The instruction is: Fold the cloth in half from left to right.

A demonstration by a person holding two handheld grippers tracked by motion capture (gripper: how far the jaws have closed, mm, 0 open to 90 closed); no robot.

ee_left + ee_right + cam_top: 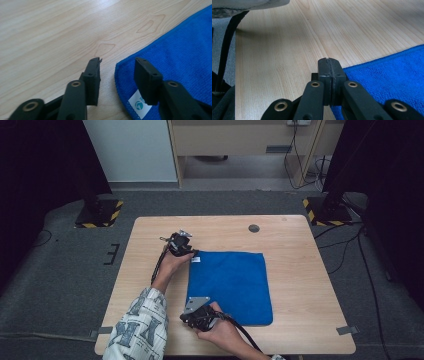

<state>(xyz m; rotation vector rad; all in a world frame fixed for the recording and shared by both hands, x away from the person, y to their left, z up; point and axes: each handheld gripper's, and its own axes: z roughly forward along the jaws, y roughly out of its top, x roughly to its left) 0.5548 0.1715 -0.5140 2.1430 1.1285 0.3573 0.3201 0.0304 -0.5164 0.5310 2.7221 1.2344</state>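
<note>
Left gripper point(117, 67) jaws apart, straddling the blue cloth's point(231, 285) labelled corner (white tag point(138, 106)). Right gripper point(328, 62) jaws together at the cloth's near-left corner on the worktop point(300, 270); a pinch can't be confirmed.

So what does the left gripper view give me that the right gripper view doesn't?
Left gripper view: the left gripper with its fingers apart, one on each side of the blue cloth's corner, and a white label on that corner.

Right gripper view: the right gripper with its fingers pressed together at the cloth's edge, plus a patterned sleeve and a black cable at the upper left.

Both: the blue cloth lying on the wooden table.
</note>
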